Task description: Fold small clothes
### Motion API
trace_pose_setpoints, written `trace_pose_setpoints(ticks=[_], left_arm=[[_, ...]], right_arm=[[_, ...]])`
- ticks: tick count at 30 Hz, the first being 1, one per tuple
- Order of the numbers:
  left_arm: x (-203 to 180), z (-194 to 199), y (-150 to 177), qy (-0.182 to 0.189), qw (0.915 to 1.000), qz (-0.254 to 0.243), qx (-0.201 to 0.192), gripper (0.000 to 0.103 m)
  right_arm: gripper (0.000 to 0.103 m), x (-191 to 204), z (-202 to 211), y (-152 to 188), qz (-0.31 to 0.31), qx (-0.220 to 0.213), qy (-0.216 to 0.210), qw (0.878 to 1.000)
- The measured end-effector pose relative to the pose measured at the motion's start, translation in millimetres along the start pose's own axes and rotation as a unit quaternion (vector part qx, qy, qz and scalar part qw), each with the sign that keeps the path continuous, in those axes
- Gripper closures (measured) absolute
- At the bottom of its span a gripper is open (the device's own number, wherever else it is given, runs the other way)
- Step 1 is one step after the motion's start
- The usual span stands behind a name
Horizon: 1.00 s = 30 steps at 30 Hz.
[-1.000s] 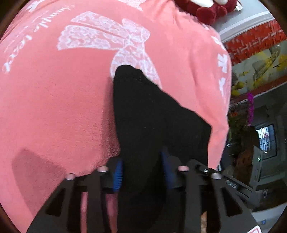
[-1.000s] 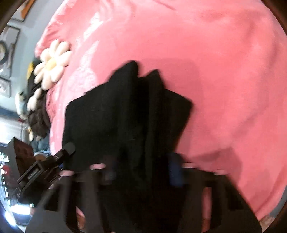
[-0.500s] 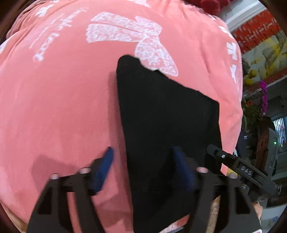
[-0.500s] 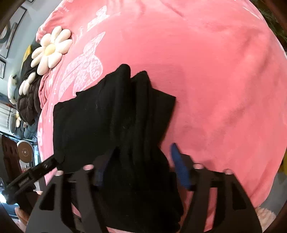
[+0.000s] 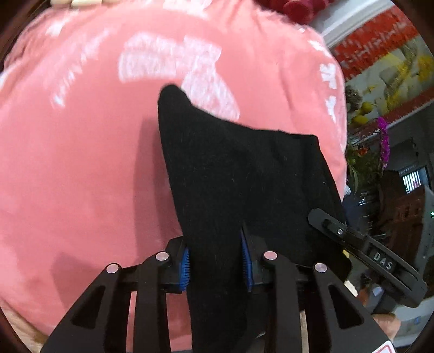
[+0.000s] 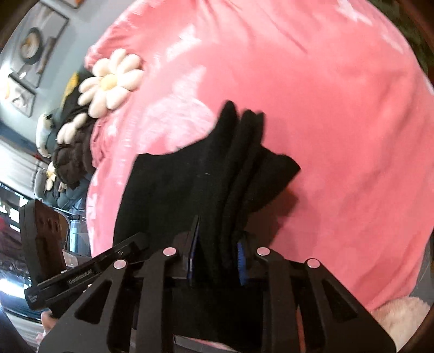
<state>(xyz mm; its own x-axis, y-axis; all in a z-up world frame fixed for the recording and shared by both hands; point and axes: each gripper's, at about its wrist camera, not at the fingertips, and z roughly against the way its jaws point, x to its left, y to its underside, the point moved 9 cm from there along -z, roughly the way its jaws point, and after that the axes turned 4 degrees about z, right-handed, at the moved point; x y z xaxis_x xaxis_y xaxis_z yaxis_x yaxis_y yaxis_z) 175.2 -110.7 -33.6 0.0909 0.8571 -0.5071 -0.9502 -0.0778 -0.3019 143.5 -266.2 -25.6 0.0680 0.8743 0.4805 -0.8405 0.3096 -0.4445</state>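
Observation:
A small black garment (image 5: 233, 173) lies on a pink blanket (image 5: 81, 168) with white prints. My left gripper (image 5: 217, 264) is shut on the garment's near edge, blue pads pressing the cloth. In the right wrist view the same black garment (image 6: 190, 190) shows bunched folds, and my right gripper (image 6: 217, 264) is shut on its near edge. The other gripper shows at the right edge of the left wrist view (image 5: 379, 260) and at the left of the right wrist view (image 6: 81, 274). The cloth held between the pads hides the fingertips' inner faces.
A white daisy-shaped cushion (image 6: 108, 81) and dark plush items (image 6: 70, 160) lie at the blanket's far left edge. A red plush (image 5: 284, 8) sits at the far end. Shelves with flowers (image 5: 379, 135) stand beyond the blanket's right edge.
Both grippers were open around the garment half a second ago; now both have closed on its near edge and lifted it slightly, bunching the cloth.

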Motion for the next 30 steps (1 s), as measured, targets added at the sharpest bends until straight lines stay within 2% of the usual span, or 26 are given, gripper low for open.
trace_pose_setpoints(ticks=[7, 10, 15, 16, 17, 18, 19, 20, 21, 22, 23, 25, 28, 30], left_arm=[[12.9, 85.1, -7.1, -0.018, 0.9975, -0.050, -0.047, 0.077], [22.5, 107.4, -10.6, -0.032, 0.9958, -0.065, -0.057, 0.077], [52.4, 130.7, -15.1, -0.051, 0.9929, -0.076, -0.075, 0.075], [60.0, 130.2, -16.1, -0.062, 0.9919, -0.081, -0.076, 0.068], [71.0, 121.4, -17.7, -0.079, 0.9901, -0.089, -0.075, 0.052], [81.7, 111.8, -20.9, -0.099, 0.9877, -0.090, -0.081, 0.038], [100.4, 101.7, -22.2, -0.134, 0.9830, -0.082, -0.096, 0.016], [120.6, 96.1, -18.1, -0.163, 0.9788, -0.074, -0.100, 0.020], [134.2, 87.2, -12.5, -0.177, 0.9773, -0.070, -0.093, 0.020], [143.5, 81.1, -6.0, -0.178, 0.9785, -0.064, -0.082, 0.020], [153.7, 76.5, 5.3, -0.169, 0.9819, -0.047, -0.073, 0.020], [159.8, 75.1, 18.6, -0.152, 0.9852, -0.032, -0.073, 0.020], [160.4, 73.7, 34.0, -0.136, 0.9866, -0.028, -0.085, 0.020], [157.8, 70.9, 42.7, -0.126, 0.9878, -0.023, -0.089, 0.019]], right_arm=[[0.082, 79.7, 35.2, -0.5, 0.052, -0.050, -0.007, 0.997], [0.082, 111.2, 38.7, 2.3, 0.078, -0.057, -0.013, 0.995], [0.079, 137.2, 25.6, 3.9, 0.087, -0.057, -0.016, 0.994], [0.072, 136.9, 21.0, 4.9, 0.087, -0.059, -0.012, 0.994], [0.067, 130.9, 6.2, 6.5, 0.095, -0.066, 0.016, 0.993], [0.051, 121.6, -3.2, 9.8, 0.103, -0.072, 0.051, 0.991], [0.047, 111.2, -12.2, 13.0, 0.104, -0.071, 0.082, 0.989], [0.048, 99.0, -23.9, 22.6, 0.095, -0.053, 0.104, 0.989], [0.054, 94.1, -27.3, 29.4, 0.082, -0.044, 0.098, 0.991], [0.054, 91.4, -23.9, 39.5, 0.062, -0.044, 0.075, 0.994], [0.054, 90.9, -20.1, 46.3, 0.061, -0.045, 0.072, 0.995], [0.064, 95.4, -17.5, 56.4, 0.081, -0.037, 0.074, 0.993], [0.073, 107.7, -21.3, 70.4, 0.108, -0.019, 0.068, 0.992], [0.074, 113.4, -30.8, 77.6, 0.119, -0.007, 0.069, 0.991]])
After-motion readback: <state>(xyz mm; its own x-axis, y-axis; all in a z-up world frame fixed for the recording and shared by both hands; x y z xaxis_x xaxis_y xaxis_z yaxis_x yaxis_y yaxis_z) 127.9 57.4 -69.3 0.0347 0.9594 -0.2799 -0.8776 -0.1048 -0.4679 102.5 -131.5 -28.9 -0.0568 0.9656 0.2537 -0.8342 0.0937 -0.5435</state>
